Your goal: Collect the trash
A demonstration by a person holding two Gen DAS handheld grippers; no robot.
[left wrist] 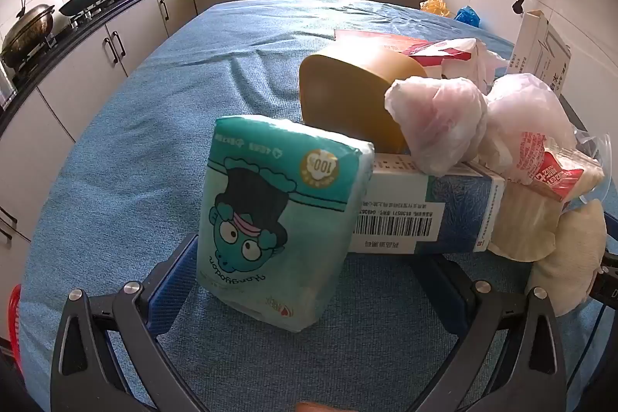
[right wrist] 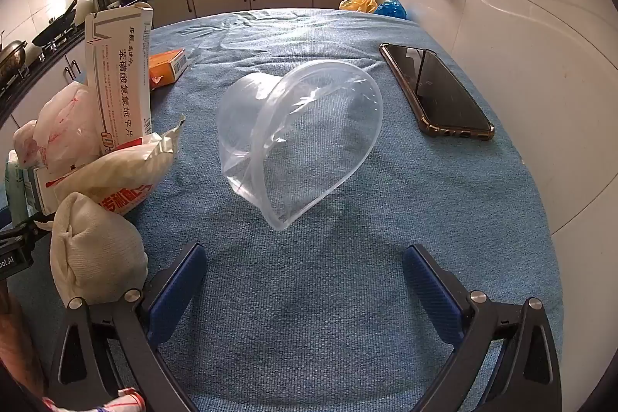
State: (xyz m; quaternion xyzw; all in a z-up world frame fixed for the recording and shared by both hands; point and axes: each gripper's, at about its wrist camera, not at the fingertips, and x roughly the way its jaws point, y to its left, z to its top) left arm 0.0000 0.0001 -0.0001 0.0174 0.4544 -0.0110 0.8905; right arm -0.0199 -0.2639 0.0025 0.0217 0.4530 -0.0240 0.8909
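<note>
In the left wrist view a teal tissue pack (left wrist: pixel 278 219) with a cartoon face stands between the wide jaws of my left gripper (left wrist: pixel 305 280), which is open; its pads do not press the pack. Behind the pack lie a blue-and-white medicine box (left wrist: pixel 421 215), a brown tub (left wrist: pixel 347 95) on its side and crumpled pinkish plastic bags (left wrist: pixel 440 126). In the right wrist view a clear plastic cup (right wrist: pixel 297 138) lies tipped over on the blue cloth (right wrist: pixel 309 296), just ahead of my open, empty right gripper (right wrist: pixel 305 280).
A phone (right wrist: pixel 436 91) in a brown case lies right of the cup, near the tiled wall. A tall white box (right wrist: pixel 119 76), an orange box (right wrist: pixel 168 66), a snack wrapper (right wrist: pixel 116 176) and a cream cloth bundle (right wrist: pixel 96 250) crowd the left. Kitchen counters ring the table.
</note>
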